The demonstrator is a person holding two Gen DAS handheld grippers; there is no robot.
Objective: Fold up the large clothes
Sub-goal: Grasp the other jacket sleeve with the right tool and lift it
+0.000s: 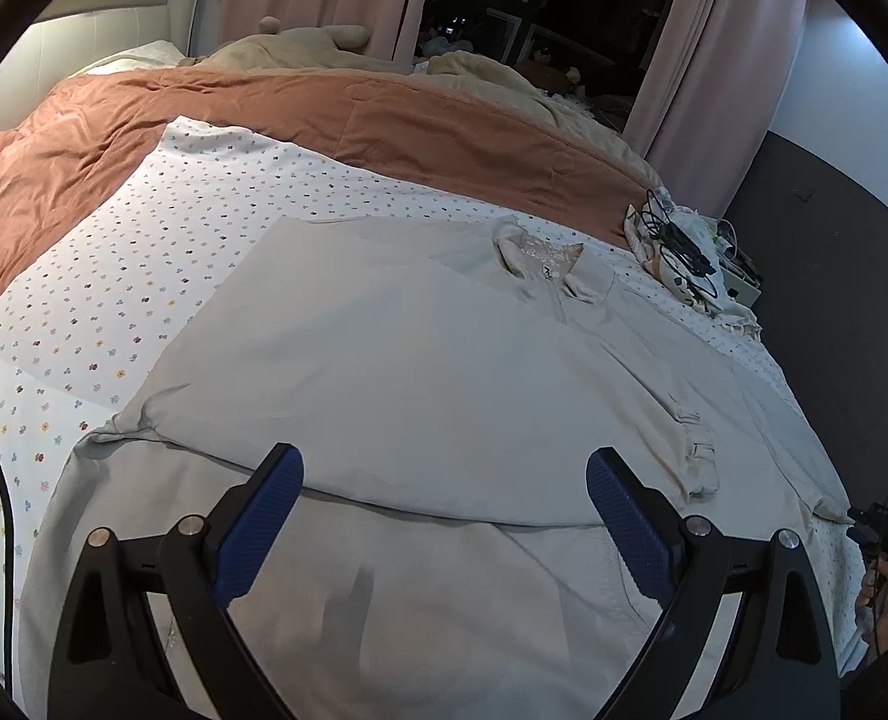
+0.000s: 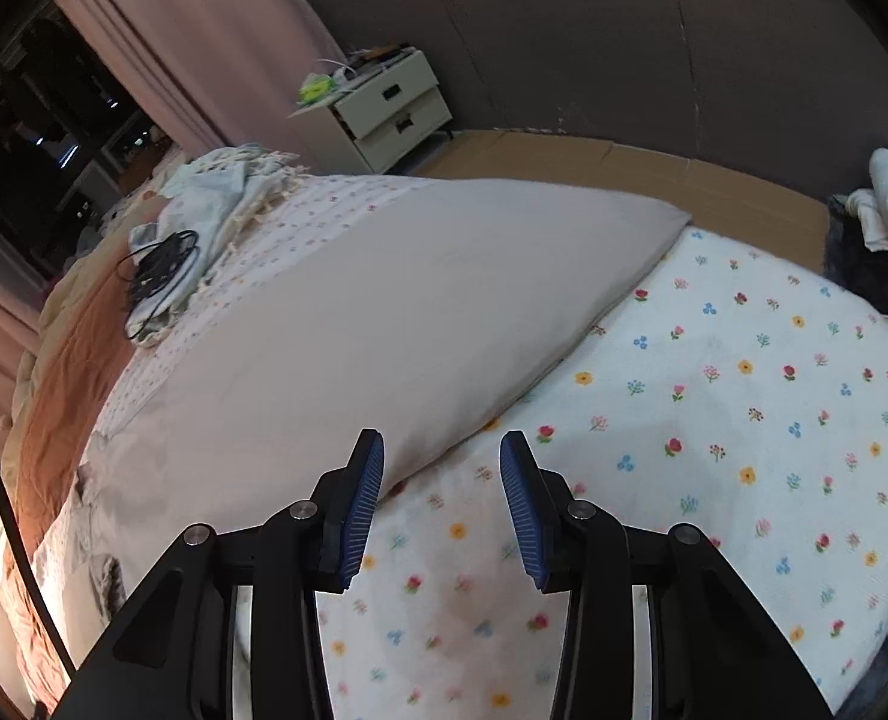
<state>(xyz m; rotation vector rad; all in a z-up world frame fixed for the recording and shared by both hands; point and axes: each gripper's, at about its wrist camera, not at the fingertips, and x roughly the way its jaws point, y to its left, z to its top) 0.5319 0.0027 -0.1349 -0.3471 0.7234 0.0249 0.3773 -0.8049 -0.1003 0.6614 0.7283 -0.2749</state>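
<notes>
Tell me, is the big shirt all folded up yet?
Not yet. One side of the grey shirt is already folded over its middle, with the sleeve cuff lying on top. Right now nothing is held: the left tool and right tool are both open above the bed sheet. The other side and the bottom still need folding.

Both grippers open, empty.

Left gripper [image 1: 444,480] held low, fingers spread wide, blue pads [image 1: 630,525] facing inward, nothing between them. Right gripper [image 2: 441,456] likewise parted, though narrower, blue ribbed pads [image 2: 522,498] clear of contact, tips aimed forward and down. Seen from the left wrist camera at far right edge: right hand [image 1: 885,600] wrapped round its grip, only partly in frame.
</notes>
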